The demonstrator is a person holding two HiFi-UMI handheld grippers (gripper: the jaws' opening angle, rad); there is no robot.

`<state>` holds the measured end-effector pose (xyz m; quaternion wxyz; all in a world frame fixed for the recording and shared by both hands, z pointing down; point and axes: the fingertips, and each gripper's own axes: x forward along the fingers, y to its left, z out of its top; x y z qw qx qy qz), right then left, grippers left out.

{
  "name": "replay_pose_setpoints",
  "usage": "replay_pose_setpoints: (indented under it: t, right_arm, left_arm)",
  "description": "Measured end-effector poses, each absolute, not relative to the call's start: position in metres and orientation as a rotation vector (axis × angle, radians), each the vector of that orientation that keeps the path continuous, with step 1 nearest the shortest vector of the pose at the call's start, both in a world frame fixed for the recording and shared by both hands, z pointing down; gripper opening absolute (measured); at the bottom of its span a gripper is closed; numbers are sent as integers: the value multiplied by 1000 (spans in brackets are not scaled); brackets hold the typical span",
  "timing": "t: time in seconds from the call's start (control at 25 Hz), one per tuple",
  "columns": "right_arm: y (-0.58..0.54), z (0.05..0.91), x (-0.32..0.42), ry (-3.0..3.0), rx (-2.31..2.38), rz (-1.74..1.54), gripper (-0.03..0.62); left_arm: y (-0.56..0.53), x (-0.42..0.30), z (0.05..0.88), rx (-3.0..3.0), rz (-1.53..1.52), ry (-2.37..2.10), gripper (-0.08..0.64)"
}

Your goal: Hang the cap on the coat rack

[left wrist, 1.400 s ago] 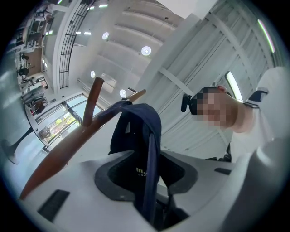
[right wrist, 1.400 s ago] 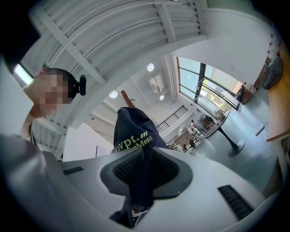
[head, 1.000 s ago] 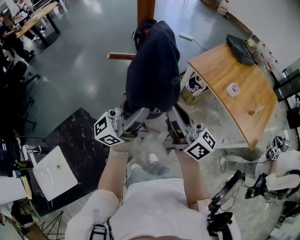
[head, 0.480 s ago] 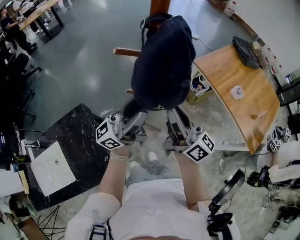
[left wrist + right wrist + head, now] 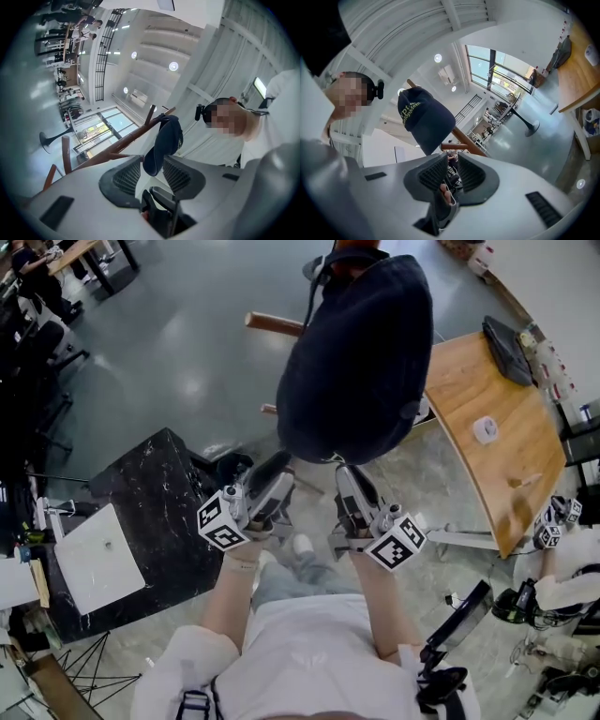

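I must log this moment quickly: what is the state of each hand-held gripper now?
Left hand-held gripper: open, jaws closing; the low edge of the cap shows between the tips, not gripped.
Right hand-held gripper: open, holds nothing.

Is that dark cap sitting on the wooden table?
No. In the head view the cap hangs from a peg of the coat rack, well apart from the wooden table.

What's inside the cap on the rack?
The cap hangs on the wooden rack. The part of the rack that holds it is covered by the fabric, and no view looks into the cap.
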<state>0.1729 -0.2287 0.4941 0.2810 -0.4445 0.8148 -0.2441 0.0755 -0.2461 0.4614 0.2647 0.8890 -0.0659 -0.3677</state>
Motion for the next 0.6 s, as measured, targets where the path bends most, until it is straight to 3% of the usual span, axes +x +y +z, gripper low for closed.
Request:
replay_pose_setpoints:
  t: [0.36,0.6]
  right_arm:
    - [-231,521,136,2252,-1119,-762,54]
    - [-233,521,73,2316,-1011,-802,54]
  left_arm:
    - [-244,49,494,2331,-969,-302,44]
    - [-236,-14,488,2346,-994,-417,17]
